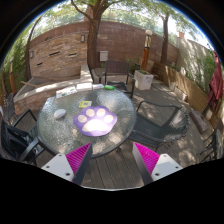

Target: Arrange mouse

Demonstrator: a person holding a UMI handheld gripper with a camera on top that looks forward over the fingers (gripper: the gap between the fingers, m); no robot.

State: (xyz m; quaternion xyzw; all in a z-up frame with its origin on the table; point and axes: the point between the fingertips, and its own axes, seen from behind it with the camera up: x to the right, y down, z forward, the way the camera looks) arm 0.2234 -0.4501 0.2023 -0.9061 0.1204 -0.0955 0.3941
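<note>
A round glass table (75, 128) stands ahead of me on a wooden deck. A purple paw-shaped mouse pad (97, 120) lies near its middle. A small pale object (60, 113) that looks like the mouse lies on the table just left of the pad. My gripper (112, 165) is open and empty, and its magenta pads (78, 158) stand wide apart. It is short of the table's near edge, with only deck boards between the fingers.
Dark metal chairs stand around the table at the left (15, 132), right (160, 120) and far side (116, 75). A green object (109, 87) sits at the table's far edge. Beyond are a tree trunk (93, 40), a brick wall (60, 50) and a white planter box (143, 78).
</note>
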